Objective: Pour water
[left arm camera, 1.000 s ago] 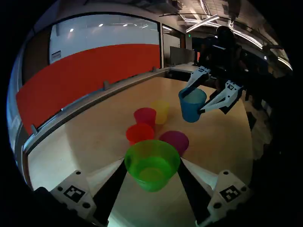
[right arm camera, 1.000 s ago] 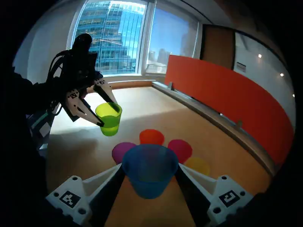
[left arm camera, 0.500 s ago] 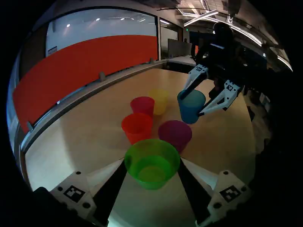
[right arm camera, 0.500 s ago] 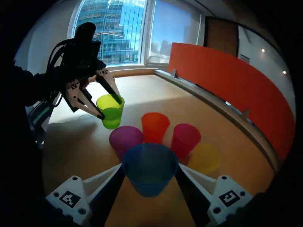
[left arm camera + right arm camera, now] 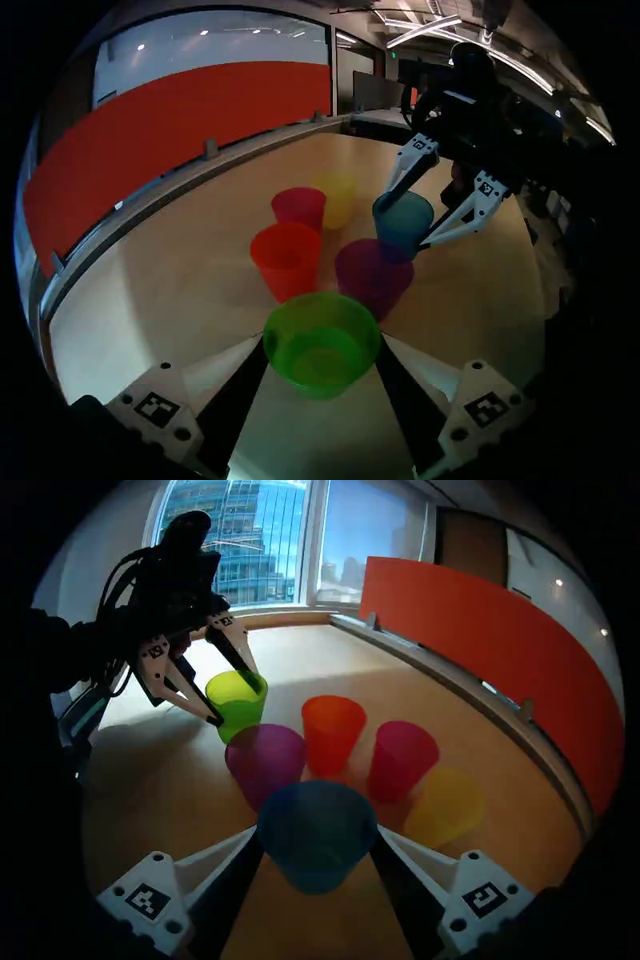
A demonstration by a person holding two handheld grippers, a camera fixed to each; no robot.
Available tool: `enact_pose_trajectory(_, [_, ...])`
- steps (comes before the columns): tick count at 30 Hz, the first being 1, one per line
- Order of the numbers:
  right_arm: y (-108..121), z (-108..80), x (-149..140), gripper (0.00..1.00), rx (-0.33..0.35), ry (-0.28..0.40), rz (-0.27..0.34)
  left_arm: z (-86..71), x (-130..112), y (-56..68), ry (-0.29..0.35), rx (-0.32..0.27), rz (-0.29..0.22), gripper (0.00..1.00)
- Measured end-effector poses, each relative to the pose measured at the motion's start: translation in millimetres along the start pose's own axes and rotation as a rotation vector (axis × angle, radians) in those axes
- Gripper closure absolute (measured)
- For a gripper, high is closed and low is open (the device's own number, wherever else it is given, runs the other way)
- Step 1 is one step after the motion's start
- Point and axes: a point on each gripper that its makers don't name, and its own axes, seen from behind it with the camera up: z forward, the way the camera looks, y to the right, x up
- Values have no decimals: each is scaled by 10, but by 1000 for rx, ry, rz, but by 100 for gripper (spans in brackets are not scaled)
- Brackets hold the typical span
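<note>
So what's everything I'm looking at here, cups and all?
green cup: one, green, gripped by the left tool
blue cup: one, blue, gripped by the right tool
orange cup: one, orange, on the table
red cup: one, red, behind the orange
yellow cup: one, yellow, beside the red
purple cup: one, purple, beside the orange
table: one, light wood
wall panel: one, orange-red, along the table's edge
windows: two, showing buildings
left tool: one, white
right tool: one, white
</note>
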Motion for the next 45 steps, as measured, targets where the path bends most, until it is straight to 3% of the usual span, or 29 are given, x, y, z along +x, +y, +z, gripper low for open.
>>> enact_pose_trajectory(20, [-19, 56, -113, 9, 1, 3, 37, 126, -98, 3, -5, -18, -10, 12])
enact_pose_trajectory(31, [-5, 20, -284, 9, -23, -37, 37, 118, -142, 11, -6, -24, -18, 12])
enact_pose_trajectory(35, [-19, 13, -295, 0, -26, -39, 46, 114, -151, 14, -9, -25, -16, 11])
enact_pose_trajectory(45, [-17, -111, -304, 0, -40, -40, 68, 96, -216, 13, -29, -27, -33, 7])
